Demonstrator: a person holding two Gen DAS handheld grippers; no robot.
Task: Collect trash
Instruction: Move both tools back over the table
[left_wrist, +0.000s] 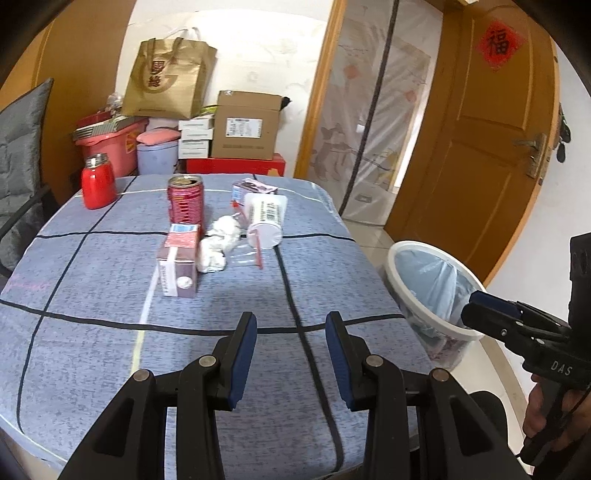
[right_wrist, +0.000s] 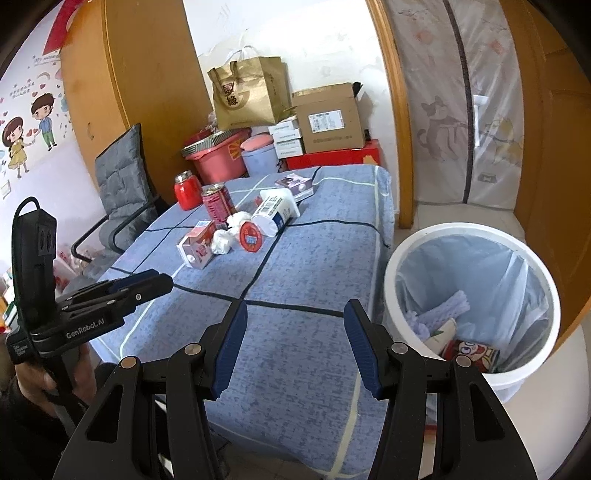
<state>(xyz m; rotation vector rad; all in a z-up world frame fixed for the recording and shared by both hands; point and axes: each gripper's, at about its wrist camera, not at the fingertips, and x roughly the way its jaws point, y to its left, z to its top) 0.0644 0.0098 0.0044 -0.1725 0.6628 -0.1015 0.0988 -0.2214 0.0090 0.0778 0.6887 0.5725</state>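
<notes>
Trash lies mid-table on a blue checked cloth (left_wrist: 92, 332): a red drink can (left_wrist: 185, 199), a pink carton (left_wrist: 179, 264), crumpled white tissue (left_wrist: 218, 245), a tipped white cup with straw (left_wrist: 266, 219) and a small purple carton (left_wrist: 255, 186). The same pile shows in the right wrist view: can (right_wrist: 217, 201), carton (right_wrist: 197, 249), tissue (right_wrist: 223, 240), cup (right_wrist: 275, 210). A white bin with a blue liner (left_wrist: 432, 291) (right_wrist: 469, 306) stands right of the table with trash inside. My left gripper (left_wrist: 291, 325) is open and empty over the near table. My right gripper (right_wrist: 295, 314) is open and empty near the table's right edge.
A red flask (left_wrist: 98, 181) stands at the table's far left. A grey cushioned chair (right_wrist: 122, 184) stands left of the table. Boxes, a paper bag (left_wrist: 166, 79) and a pink tub are stacked behind. A wooden door (left_wrist: 491, 122) is at right.
</notes>
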